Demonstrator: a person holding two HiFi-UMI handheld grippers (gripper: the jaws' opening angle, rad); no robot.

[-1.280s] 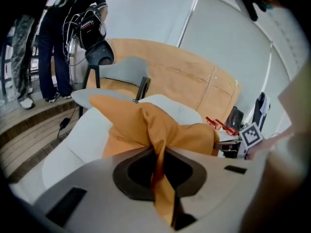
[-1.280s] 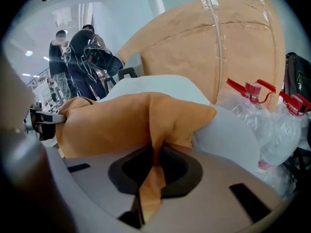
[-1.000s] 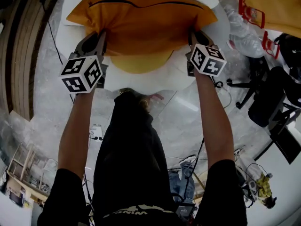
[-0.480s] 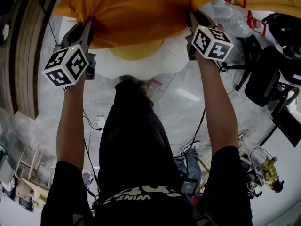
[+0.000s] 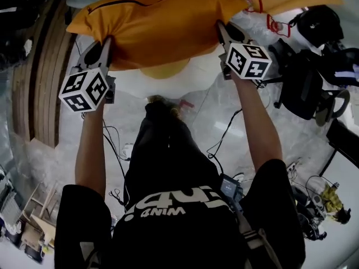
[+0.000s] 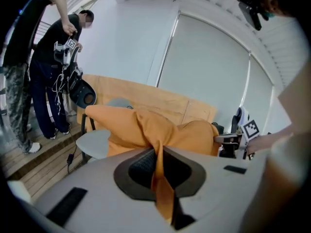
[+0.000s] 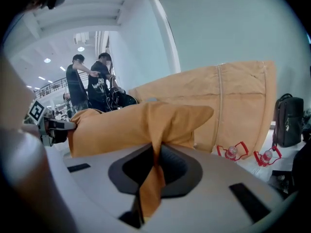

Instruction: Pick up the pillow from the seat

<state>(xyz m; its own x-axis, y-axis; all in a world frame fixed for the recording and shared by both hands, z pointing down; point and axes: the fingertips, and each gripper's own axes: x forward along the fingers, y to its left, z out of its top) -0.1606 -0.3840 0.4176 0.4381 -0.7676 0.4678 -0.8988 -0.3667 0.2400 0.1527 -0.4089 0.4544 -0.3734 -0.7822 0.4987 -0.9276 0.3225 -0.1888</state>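
Observation:
An orange pillow (image 5: 160, 24) with a black zip line hangs between my two grippers, lifted above the white round seat (image 5: 196, 72). My left gripper (image 5: 104, 52) is shut on the pillow's left edge; a fold of orange cloth (image 6: 158, 166) is pinched between its jaws. My right gripper (image 5: 224, 35) is shut on the pillow's right edge, with cloth (image 7: 153, 171) caught between its jaws. From the left gripper view the pillow (image 6: 146, 130) stretches across to the right gripper (image 6: 231, 140). A yellow cushion (image 5: 162, 70) lies on the seat under the pillow.
A large tan padded panel (image 7: 228, 101) leans behind the seat. Two people (image 6: 53, 76) stand at the left by a wooden deck (image 5: 39, 83). A black office chair (image 5: 305, 83) and a black bag (image 7: 289, 118) are at the right. Cables (image 5: 115, 144) trail on the floor.
Both grippers still hold the pillow; it now sits lower in the head view than half a second ago, with its whole top edge and zip in sight. The view has shifted.

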